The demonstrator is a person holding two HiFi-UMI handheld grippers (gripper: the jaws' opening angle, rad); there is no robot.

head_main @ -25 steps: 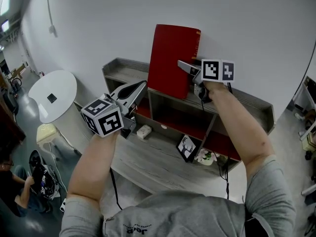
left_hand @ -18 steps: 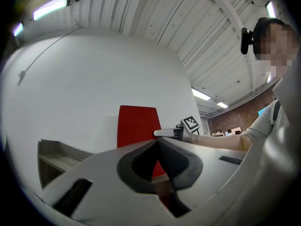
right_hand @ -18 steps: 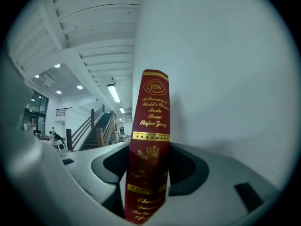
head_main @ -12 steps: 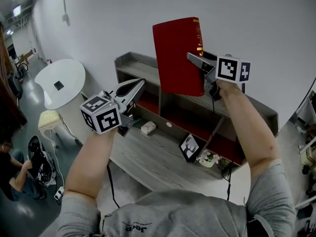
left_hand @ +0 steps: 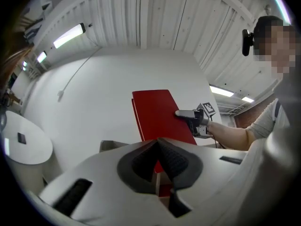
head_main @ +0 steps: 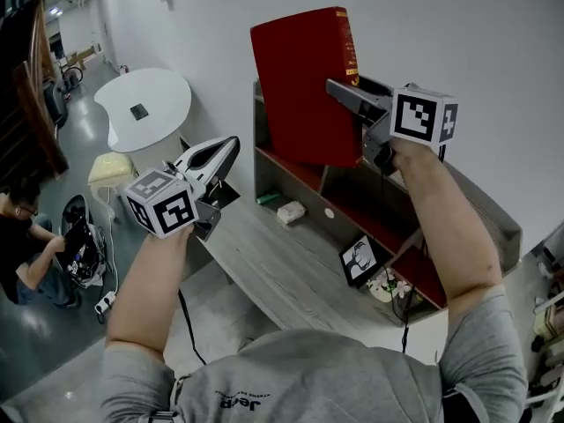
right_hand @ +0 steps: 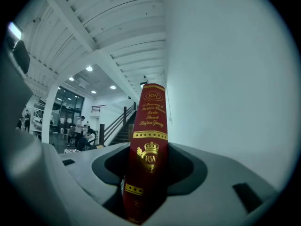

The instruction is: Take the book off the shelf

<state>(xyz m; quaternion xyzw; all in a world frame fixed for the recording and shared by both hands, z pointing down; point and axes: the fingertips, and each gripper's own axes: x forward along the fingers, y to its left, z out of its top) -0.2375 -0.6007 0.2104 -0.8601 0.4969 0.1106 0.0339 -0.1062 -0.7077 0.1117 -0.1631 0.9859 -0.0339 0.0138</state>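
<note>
In the head view the red hardback book hangs upright in the air, above and clear of the grey wooden shelf. My right gripper is shut on its gold-lettered spine, one pad on each cover. The left gripper view shows the book from the side, out in front of the white wall. My left gripper floats lower left of the book, in front of the shelf's left end. Its jaws are shut with nothing between them.
On the shelf's lower board lie a small white box, a framed picture and a small plant. Far below on the left are a round white table, a pale stool and a seated person.
The right gripper has lifted the book off the shelf top and carried it up and away from the shelf. The left gripper has stayed shut in about the same place.
</note>
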